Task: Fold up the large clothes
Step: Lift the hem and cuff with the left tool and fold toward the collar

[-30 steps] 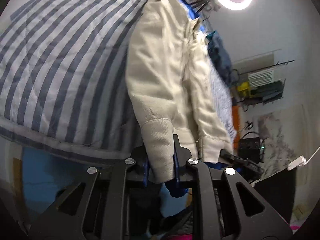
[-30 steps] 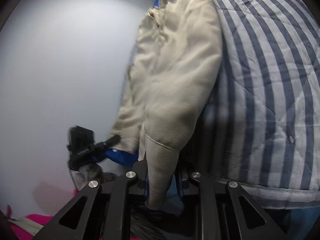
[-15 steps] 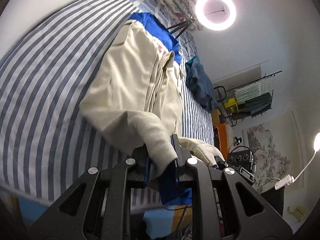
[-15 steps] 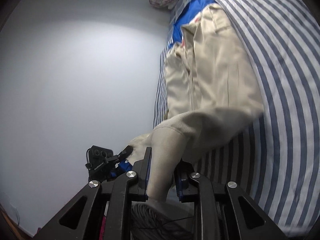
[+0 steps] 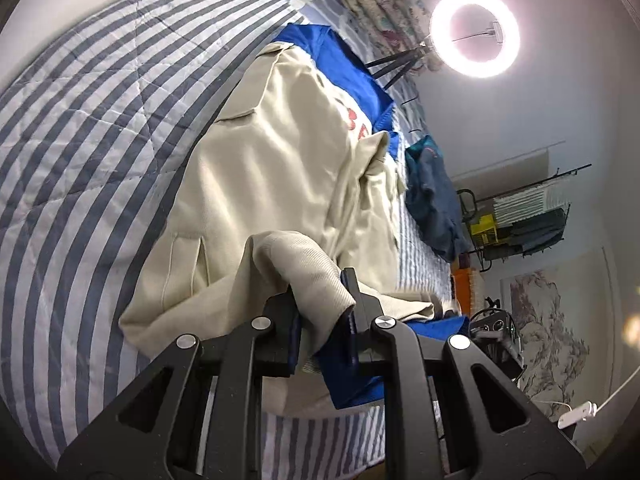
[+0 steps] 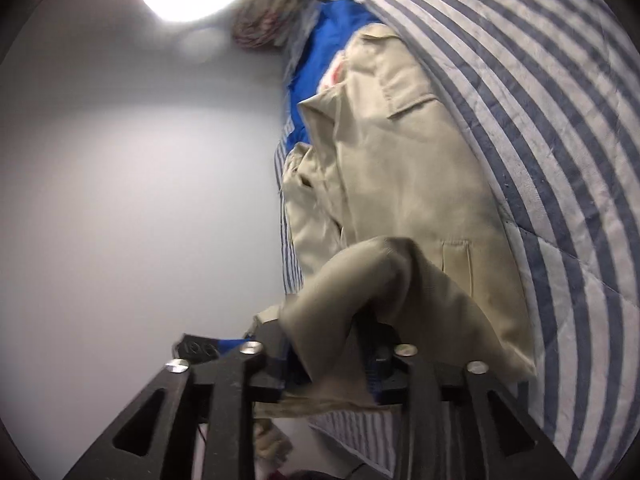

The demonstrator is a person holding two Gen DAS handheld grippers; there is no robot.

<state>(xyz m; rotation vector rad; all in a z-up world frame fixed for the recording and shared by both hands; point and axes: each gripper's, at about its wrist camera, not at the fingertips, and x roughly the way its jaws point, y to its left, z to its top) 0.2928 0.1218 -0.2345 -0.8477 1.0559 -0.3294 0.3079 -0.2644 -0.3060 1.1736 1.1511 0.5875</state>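
A beige jacket (image 5: pixel 276 168) with a blue lining lies spread along the striped bed (image 5: pixel 80 140). It also shows in the right wrist view (image 6: pixel 404 184). My left gripper (image 5: pixel 324 308) is shut on a fold of the beige fabric, with blue lining showing under the jaws. My right gripper (image 6: pixel 328 344) is shut on another fold of the same jacket near its lower edge. Both hold the fabric bunched up over the jacket's body.
A dark blue garment (image 5: pixel 434 208) lies on the bed beyond the jacket. A ring light (image 5: pixel 474 34) on a tripod stands past the bed's far end. A rack with folded items (image 5: pixel 520 220) stands at the right. The striped bed also shows in the right wrist view (image 6: pixel 560 160).
Both grippers have carried the held jacket ends up and over the bed. The jacket hung over the bed's edge before; now it lies on the bed top with the held folds over it.
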